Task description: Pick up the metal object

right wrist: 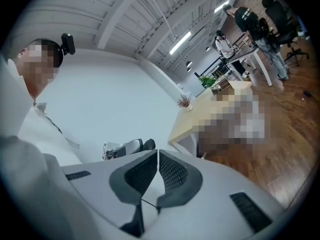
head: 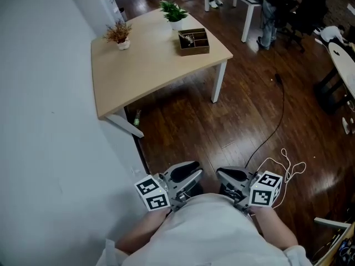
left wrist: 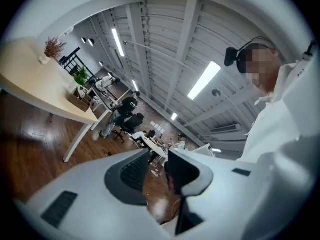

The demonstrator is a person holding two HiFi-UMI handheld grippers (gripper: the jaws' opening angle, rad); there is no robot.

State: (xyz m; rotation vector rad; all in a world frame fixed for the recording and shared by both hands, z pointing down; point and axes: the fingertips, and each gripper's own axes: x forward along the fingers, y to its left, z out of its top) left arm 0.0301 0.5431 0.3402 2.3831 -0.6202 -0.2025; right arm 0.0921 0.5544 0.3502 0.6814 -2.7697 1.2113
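Dark wood floor (head: 222,121) runs beside a white wall (head: 50,121) in an open office. Closest in, the person holds both grippers against the body, well away from the table. The left gripper (head: 186,176) (left wrist: 158,154) has its fingers a narrow gap apart, and only floor shows between them. The right gripper (head: 232,177) (right wrist: 158,154) has its pads all but meeting, with nothing in between. A thin cable (head: 274,132) trails across the floor just beyond the right gripper.

Farther on, a wooden table (head: 150,65) on white legs stands with one edge against the wall. A brown box (head: 193,42) sits near its far right corner. The metal object (head: 187,38) lies inside the box, too small to make out in detail. A green plant (head: 173,11) stands just behind the box at the far edge. A dry plant (head: 118,33) in a white pot stands at the wall edge. Desks and chairs fill the background.
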